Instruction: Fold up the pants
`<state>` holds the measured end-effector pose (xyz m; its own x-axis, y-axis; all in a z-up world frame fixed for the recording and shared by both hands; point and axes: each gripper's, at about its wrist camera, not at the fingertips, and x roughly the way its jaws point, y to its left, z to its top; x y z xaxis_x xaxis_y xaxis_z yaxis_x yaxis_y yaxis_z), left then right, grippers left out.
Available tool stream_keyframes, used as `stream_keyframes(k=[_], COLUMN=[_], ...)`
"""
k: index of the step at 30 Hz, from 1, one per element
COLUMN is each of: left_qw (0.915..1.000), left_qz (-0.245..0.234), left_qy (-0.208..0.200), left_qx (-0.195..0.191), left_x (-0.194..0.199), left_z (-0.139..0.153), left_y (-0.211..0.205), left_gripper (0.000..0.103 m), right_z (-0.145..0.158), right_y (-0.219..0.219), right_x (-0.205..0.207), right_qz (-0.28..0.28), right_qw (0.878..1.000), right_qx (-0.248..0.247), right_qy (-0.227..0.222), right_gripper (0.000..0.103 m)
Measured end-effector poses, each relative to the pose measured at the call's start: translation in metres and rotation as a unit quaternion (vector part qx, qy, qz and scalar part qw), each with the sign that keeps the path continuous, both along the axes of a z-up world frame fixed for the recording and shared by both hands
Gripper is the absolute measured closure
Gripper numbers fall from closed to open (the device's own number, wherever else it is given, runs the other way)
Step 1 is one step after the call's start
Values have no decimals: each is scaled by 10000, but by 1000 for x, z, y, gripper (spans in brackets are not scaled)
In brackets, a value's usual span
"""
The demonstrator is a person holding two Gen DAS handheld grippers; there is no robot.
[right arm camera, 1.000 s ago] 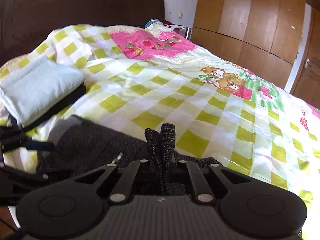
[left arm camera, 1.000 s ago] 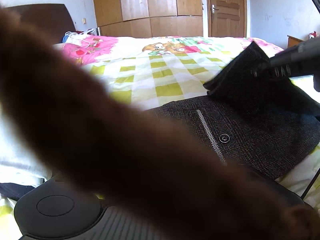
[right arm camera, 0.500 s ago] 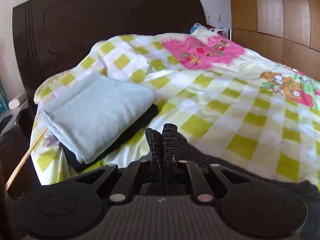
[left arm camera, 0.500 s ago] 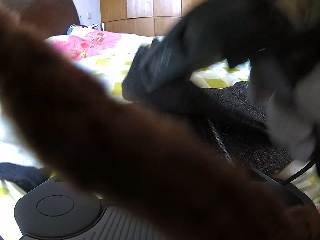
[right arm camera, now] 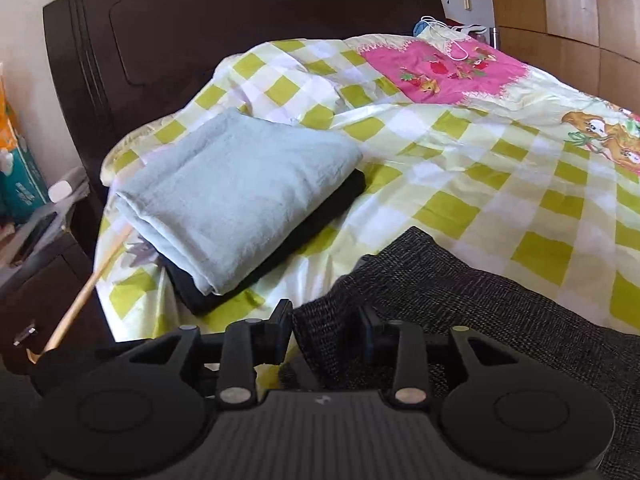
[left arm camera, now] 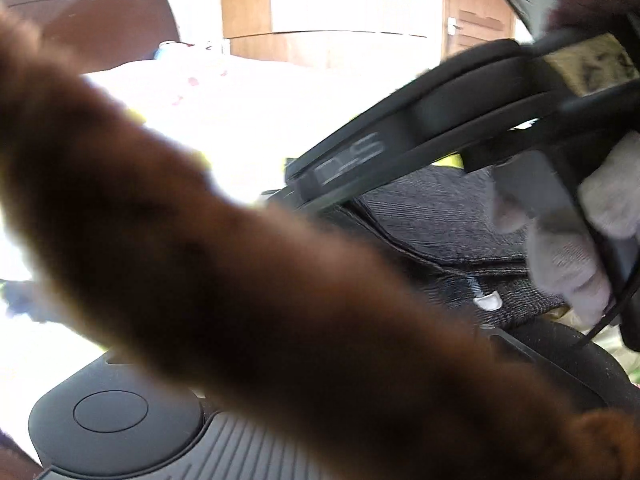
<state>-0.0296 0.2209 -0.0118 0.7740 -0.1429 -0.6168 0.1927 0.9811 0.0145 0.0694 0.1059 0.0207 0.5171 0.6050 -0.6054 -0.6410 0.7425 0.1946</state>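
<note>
Two tools work at the near edge of a bed. Closest to the right wrist camera, the right tool (right arm camera: 326, 330) has its fingers spread apart with a corner of the dark tweed pants (right arm camera: 460, 300) lying loose between them, so it looks released rather than gripping. The pants rest on the checked bedspread (right arm camera: 460, 168), and the left wrist view shows one layer of them (left arm camera: 440, 216) lying over another, so at least one fold seems done; whether more folds remain cannot be judged, since neither view takes in the whole garment. In the left wrist view a blurred brown furry sleeve (left arm camera: 240, 280) covers most of the frame and hides the left tool's fingers, so its state cannot be told. Above it, a gloved hand (left arm camera: 568, 272) holds the right tool. Further back lies a folded pale blue cloth (right arm camera: 240, 196) on a dark garment (right arm camera: 280, 256), then the dark headboard (right arm camera: 240, 40).
</note>
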Motion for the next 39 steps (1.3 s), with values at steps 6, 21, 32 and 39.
stream_keyframes(k=[6,21,32,39], left_qw=[9984,9995,9982,9957], left_qz=[187,54,40,-227], left_qy=[-525,-278,-198,-530], left_qx=[-37,158,563,729], left_x=[-9,108,95,81], left_z=[35,-9,3,20], left_y=[2,-41,-53,-94], left_gripper=[44,39,38,38], right_z=[22,-25,-4,-14], right_y=[-35,-171,-238,-315], right_x=[-2,36,7,-17], right_qz=[-136,-2208,-2868,-3692], right_qw=[9993,9717,9575,9273], right_qx=[330,-781,-294,-369], right_qy=[-54,298,-30,501], right_gripper=[53,53,54,52])
